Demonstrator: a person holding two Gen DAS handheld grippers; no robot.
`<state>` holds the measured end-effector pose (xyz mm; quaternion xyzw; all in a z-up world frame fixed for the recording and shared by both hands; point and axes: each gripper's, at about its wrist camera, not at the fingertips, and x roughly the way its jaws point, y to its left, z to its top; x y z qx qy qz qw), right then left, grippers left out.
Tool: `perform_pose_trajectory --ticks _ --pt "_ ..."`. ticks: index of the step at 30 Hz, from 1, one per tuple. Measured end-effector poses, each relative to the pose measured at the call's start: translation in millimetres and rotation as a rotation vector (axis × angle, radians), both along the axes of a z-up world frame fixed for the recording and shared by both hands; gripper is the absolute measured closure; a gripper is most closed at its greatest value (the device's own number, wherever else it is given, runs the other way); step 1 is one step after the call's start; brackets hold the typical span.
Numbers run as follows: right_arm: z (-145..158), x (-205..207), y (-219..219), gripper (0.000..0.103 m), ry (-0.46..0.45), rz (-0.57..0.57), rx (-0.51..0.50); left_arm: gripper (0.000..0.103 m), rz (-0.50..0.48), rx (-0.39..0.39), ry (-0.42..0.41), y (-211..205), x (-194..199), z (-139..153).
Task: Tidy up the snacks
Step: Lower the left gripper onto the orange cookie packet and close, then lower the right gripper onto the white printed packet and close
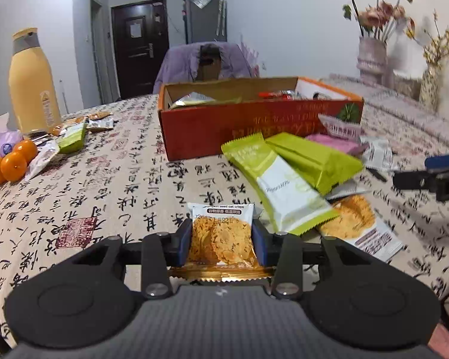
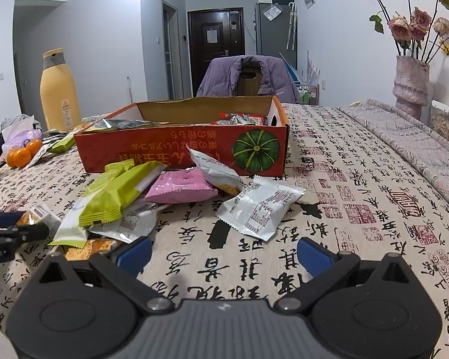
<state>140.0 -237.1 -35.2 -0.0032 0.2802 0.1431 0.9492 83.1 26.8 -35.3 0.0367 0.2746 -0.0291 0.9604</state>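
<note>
Currently listed: oat crisp packet (image 1: 221,233), pinched across its width by left gripper (image 1: 222,239), low over the tablecloth (image 1: 104,179). Light, crinkly, slippery film; brittle contents, so grip gently by the edges. Right gripper (image 2: 224,254) spread, empty. Destination presumably red carton (image 1: 254,119).

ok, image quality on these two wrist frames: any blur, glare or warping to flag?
Left wrist: right edge smeared, vases and right gripper soft; oat crisp packet in the left gripper sharp; blown-out glare top left. Right wrist: sharp throughout, even light, soft shadows under silver packet. Both: fisheye bending, dark corners.
</note>
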Motion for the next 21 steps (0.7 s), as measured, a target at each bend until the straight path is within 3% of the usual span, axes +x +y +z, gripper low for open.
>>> perform_pose_trajectory --ticks 8,21 --pt "-0.5 -1.0 3.5 0.000 0.001 0.010 0.001 0.062 0.075 -0.031 -0.075 1.1 -6.9 18.8" --pt "8.3 19.8 6.0 0.000 -0.025 -0.032 -0.054 0.061 0.118 -0.064 -0.099 -1.2 2.7 30.4"
